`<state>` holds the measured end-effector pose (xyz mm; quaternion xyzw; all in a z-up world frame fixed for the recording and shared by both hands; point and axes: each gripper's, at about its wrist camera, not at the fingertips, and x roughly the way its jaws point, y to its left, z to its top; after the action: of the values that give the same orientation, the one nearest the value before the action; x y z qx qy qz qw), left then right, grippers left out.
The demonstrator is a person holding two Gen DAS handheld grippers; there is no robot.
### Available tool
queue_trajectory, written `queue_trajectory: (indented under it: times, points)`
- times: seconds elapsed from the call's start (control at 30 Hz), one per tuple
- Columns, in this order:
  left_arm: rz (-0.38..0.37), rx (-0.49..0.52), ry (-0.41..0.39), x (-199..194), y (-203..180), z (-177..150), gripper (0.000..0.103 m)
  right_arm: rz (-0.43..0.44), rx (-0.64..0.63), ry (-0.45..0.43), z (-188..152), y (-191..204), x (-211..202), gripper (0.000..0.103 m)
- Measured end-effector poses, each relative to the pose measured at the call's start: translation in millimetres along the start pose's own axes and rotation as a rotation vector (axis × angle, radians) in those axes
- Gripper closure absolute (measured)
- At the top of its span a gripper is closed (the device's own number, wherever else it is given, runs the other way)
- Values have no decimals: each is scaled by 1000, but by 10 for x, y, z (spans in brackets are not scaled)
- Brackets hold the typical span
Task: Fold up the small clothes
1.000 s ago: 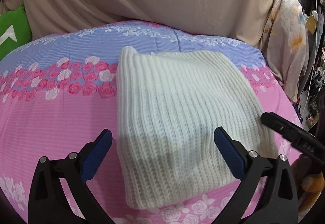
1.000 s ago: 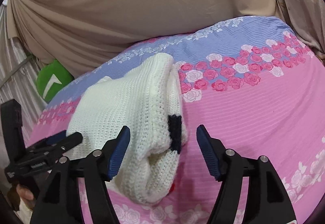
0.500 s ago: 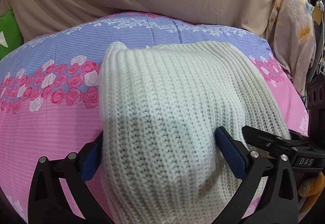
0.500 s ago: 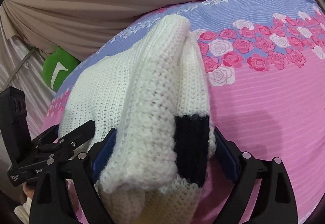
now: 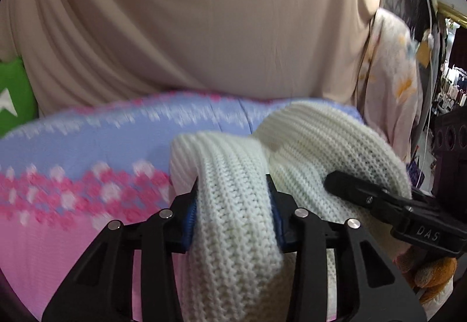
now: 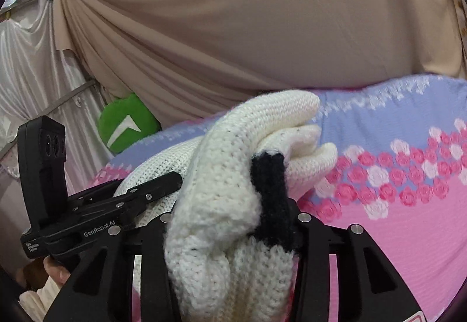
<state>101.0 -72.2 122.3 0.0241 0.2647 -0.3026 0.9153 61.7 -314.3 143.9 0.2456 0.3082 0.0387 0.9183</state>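
Observation:
A white ribbed knit sweater (image 5: 321,147) is lifted off the pink and lilac rose-print bedspread (image 5: 73,161), bunched between both grippers. My left gripper (image 5: 232,196) has its blue pads (image 5: 189,220) pressing a thick fold of the knit, and its jaws are closing. In the right wrist view the sweater (image 6: 262,123) shows a black knitted patch (image 6: 270,185). My right gripper (image 6: 230,214) squeezes that rolled side, its jaws closing too, and the pads are hidden by the knit. Each gripper shows in the other's view, the right one (image 5: 379,202) and the left one (image 6: 131,199).
A beige draped curtain (image 5: 204,30) hangs behind the bed. A green cushion (image 6: 125,123) sits at the bed's far left corner. Floral fabric (image 5: 391,74) hangs to the right. An orange plush toy (image 5: 432,272) and a person's hand (image 6: 55,272) sit low by the grippers.
Both grippers went from open around the flat folded sweater to clamped on it. They rose and lifted the sweater's near edge off the bedspread.

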Motion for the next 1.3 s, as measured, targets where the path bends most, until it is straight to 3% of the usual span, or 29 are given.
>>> queue_trajectory:
  times: [0.1,0.17,0.27,0.3,0.33,0.4,0.47,0.5,0.57,0.6,0.7,0.77,0.93,0.97,1.0,1.03,1.07,1.13,1.3]
  points:
    - [44,16,-103,-306,224,184,68,48,8,-39,160,186,164,63]
    - [61,-1,-102,-285,410,199,69,48,20,-30,153,191,397,62]
    - [117,-56,35,151,740,-51,68,1,72,134,-103,19,1132,60]
    - [149,-79,113,354,873,-221,69,-56,102,221,-294,-89,1410,59]
    - [140,-119,177,485,1000,-389,71,-122,118,253,-473,-179,1545,52]
    - [57,-201,195,481,1207,-585,63,-80,159,219,-561,-288,1466,49]
    - [21,-259,162,339,1355,-639,42,-59,206,227,-486,-376,1376,48]
    - [-6,-292,139,259,1418,-631,37,-68,210,224,-478,-401,1345,46]
    - [-64,-329,103,146,1489,-595,9,-82,222,228,-522,-456,1324,39]
    - [-76,-336,85,121,1504,-574,5,-75,237,231,-564,-474,1320,36]
    - [-59,-309,135,301,1483,-581,5,-51,287,252,-613,-537,1362,30]
    - [-69,-330,222,558,1495,-648,5,-31,299,260,-604,-543,1358,27]
    - [-230,-439,314,946,1555,-752,6,-1,296,294,-585,-493,1492,22]
    - [-245,-432,316,981,1533,-736,18,-2,289,297,-575,-481,1509,23]
    - [-255,-415,325,1013,1486,-701,25,0,273,302,-557,-442,1542,34]
    - [-248,-396,321,1007,1446,-660,36,6,253,299,-517,-402,1549,50]
    - [-239,-370,308,981,1410,-601,49,11,232,284,-467,-355,1514,55]
    - [-227,-322,258,835,1340,-408,57,12,162,224,-282,-156,1379,59]
    - [-282,-270,64,319,1378,84,56,86,77,7,127,217,928,58]
